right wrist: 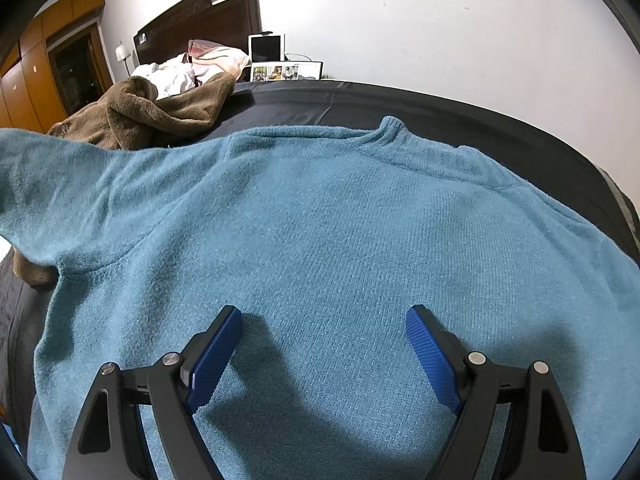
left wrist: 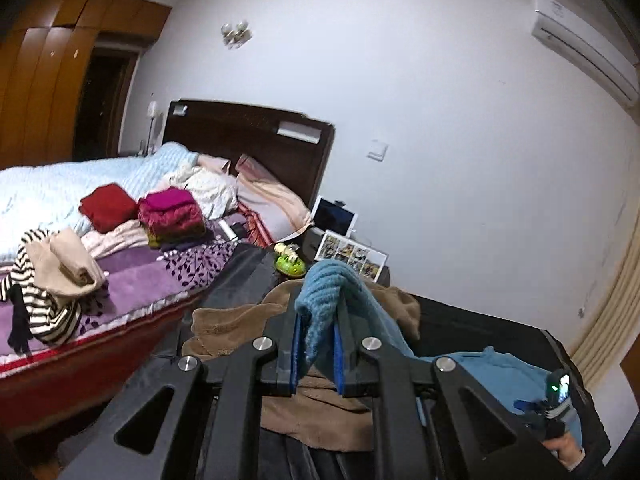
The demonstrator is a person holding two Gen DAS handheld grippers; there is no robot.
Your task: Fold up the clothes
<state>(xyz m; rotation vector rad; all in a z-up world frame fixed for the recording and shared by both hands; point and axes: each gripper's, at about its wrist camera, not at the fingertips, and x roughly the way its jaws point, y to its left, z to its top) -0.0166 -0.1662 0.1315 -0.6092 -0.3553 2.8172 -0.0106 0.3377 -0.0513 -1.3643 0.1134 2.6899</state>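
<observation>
Left wrist view
- Left claw: the left gripper [left wrist: 318,344] is pinched shut on a bunched bit of the blue sweater [left wrist: 326,300], looks like a sleeve or cuff end, lifted up off the surface.
- Where the sweater goes: the rest trails down to the right, over the dark table cover [left wrist: 480,320].
- Underneath: a brown fleece [left wrist: 240,320] lies crumpled right below the lifted part, touching it as far as I can tell.
- Bed stuff: on the bed [left wrist: 140,276] there's a red folded piece [left wrist: 108,208] and a magenta stack [left wrist: 172,214], plus a striped and beige heap [left wrist: 52,276] that isn't folded yet.
- Containers: honestly none that I can see. The piles just sit loose on the bed.

Right wrist view
- Right claw: the right gripper [right wrist: 324,356] is spread wide, holding nothing, hovering low over the lower body of the sweater. Can't tell if the pads [right wrist: 218,356] actually touch the knit.
- Sweater: spread mostly flat on the black cover, collar [right wrist: 400,136] at the far side, one sleeve stretched off up-left.
- Brown fleece: bunched at the far left, partly under that sleeve.

What could go wrong
- Drag: if the sleeve gets pulled across with nothing pinning the body, I'd guess the whole sweater slides and wrinkles.
- Snag: fuzzy knit on fuzzy fleece, so the brown one might come along for the ride.
- Slip: the grip is on a thick wad, so it might creep out mid-fold.
</observation>
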